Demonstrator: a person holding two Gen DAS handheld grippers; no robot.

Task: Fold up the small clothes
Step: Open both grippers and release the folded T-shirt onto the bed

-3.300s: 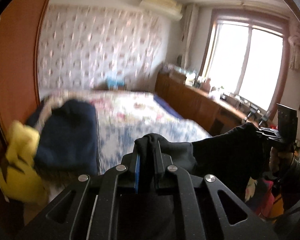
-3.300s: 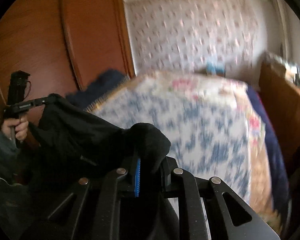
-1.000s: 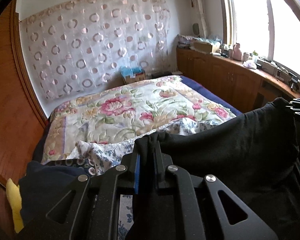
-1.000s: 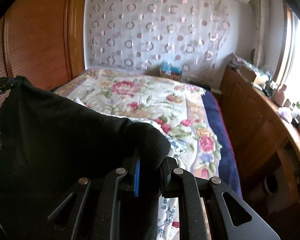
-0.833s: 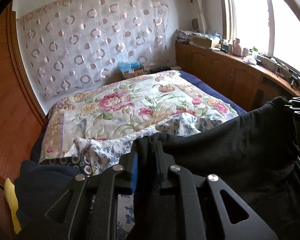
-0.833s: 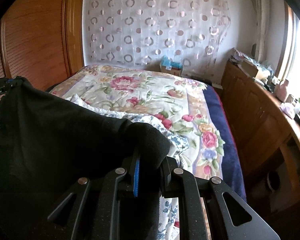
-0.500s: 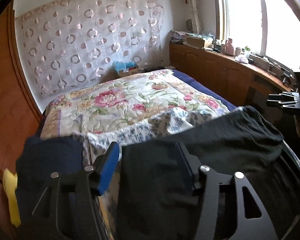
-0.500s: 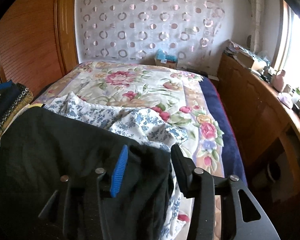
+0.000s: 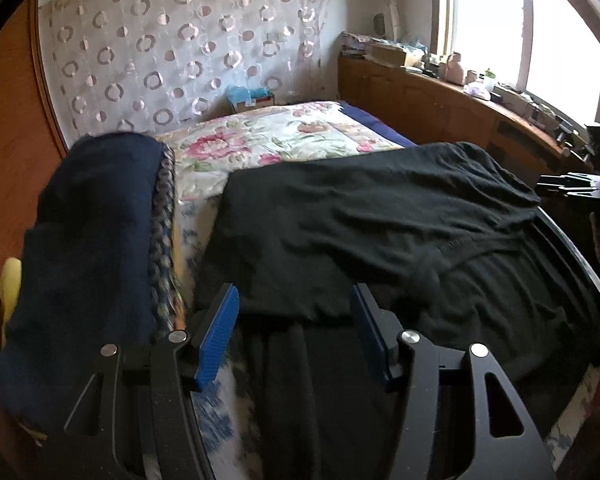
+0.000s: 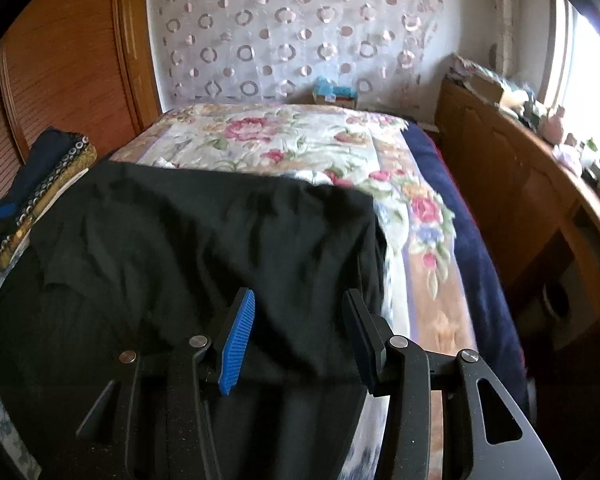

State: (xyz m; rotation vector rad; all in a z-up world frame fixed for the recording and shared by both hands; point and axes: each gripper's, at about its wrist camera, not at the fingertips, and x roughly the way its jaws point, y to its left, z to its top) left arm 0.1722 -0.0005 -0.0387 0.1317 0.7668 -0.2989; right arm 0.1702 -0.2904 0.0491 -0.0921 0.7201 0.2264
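We see the black garment [image 9: 380, 216] spread flat and creased across the near end of the bed [image 9: 284, 136], its far hem running from side edge to side edge of the floral bedspread. The left hand-held gripper [image 9: 294, 320] hangs over the garment's near left part; its blue-padded fingers [image 9: 216, 336] stand well apart, cloth lies below the gap, and neither pad presses on it. Its jaws have just been opening. The right hand-held gripper [image 10: 298, 328] hangs likewise over the near right part, jaws parted and holding nothing, having also just been opening.

Only the left wrist view gives us the window, the yellow item [image 9: 10, 284] at the bed's left edge, and the other gripper seen from outside at the bed's right edge. Only the right wrist view shows the bed's right edge with the dark blue cover [image 10: 472, 248] hanging down it. The folded navy pile [image 9: 92, 248] at the left edge appears in both.

The garment's near edge is cut off behind both grippers, so we cannot tell its kind. The items on the wooden sideboard [image 9: 440, 100] are too small to name.
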